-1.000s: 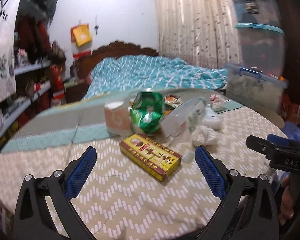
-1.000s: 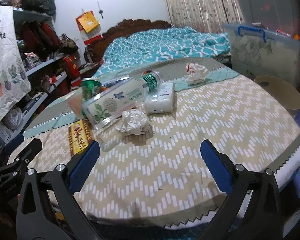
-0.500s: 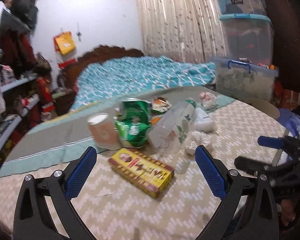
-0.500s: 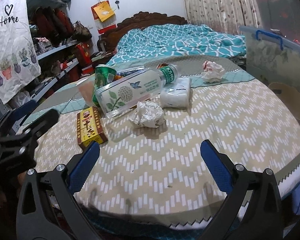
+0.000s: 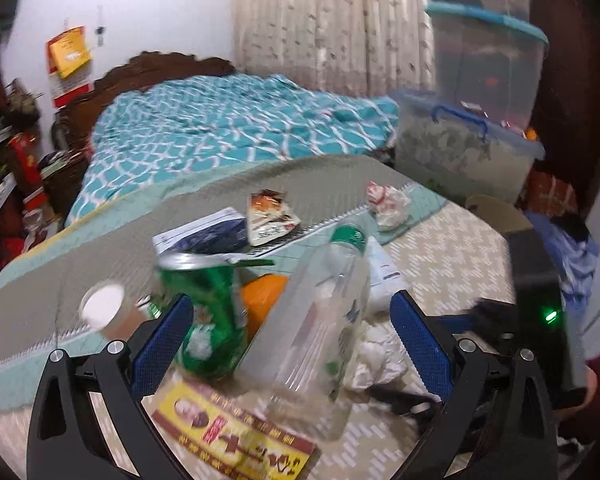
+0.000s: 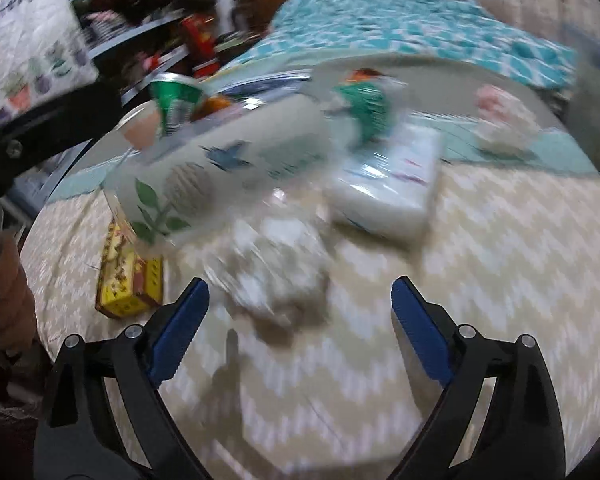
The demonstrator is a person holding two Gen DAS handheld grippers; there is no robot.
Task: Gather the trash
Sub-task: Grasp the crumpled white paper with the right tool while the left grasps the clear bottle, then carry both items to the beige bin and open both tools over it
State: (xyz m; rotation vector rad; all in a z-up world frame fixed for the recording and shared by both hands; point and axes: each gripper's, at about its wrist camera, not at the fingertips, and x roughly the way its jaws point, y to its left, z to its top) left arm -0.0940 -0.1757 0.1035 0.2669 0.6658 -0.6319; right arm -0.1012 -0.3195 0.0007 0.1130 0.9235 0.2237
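Trash lies heaped on a round table with a chevron cloth [image 5: 452, 248]. My left gripper [image 5: 288, 334] is open, its fingers on either side of a clear plastic bottle [image 5: 320, 332] with a green cap and a crushed green can [image 5: 208, 316]; the pads do not press on them. A yellow box [image 5: 228, 436] lies just below. My right gripper [image 6: 300, 312] has its jaws closing, wide apart, with a crumpled paper ball [image 6: 276, 268] just beyond the fingertips and untouched. The bottle [image 6: 220, 172], the yellow box [image 6: 128, 280] and a white tissue pack [image 6: 388, 188] lie farther off.
A paper cup [image 5: 104, 312], an orange thing [image 5: 264, 300], a dark booklet [image 5: 208, 232], a snack wrapper [image 5: 272, 216] and a crumpled wrapper [image 5: 388, 204] also lie on the table. Behind are a bed [image 5: 228, 128] and stacked plastic bins [image 5: 472, 144]. A hand [image 6: 8, 300] holds the other gripper at left.
Both grippers have moved in close to the trash pile. The bottle and can now sit between my left fingers. My right fingers have narrowed and dipped toward the crumpled paper.
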